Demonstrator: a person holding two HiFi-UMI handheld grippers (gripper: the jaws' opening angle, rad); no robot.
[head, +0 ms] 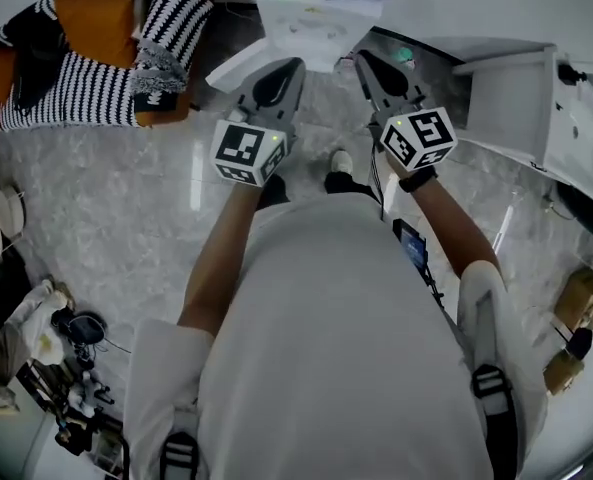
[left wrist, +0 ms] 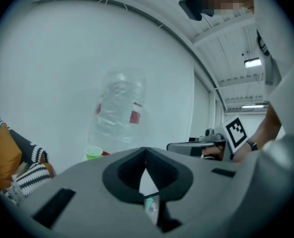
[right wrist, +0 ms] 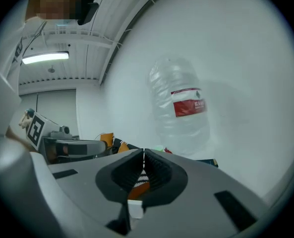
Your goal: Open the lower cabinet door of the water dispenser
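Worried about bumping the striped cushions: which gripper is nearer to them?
Left. The left gripper is close beside the striped cushions; the right gripper is beyond it, farther away.

Both forearms out front, side by side. left gripper [head: 276, 80] and right gripper [head: 376, 73] point away from body, roughly level, marker cubes facing up. Jaws pressed together on both, both empty.

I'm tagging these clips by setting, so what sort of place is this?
Probably an indoor office or studio lounge: a large water-dispenser bottle stands against the wall, striped cushions are piled beside a glossy stone-look floor, and a strip light runs along the ceiling.
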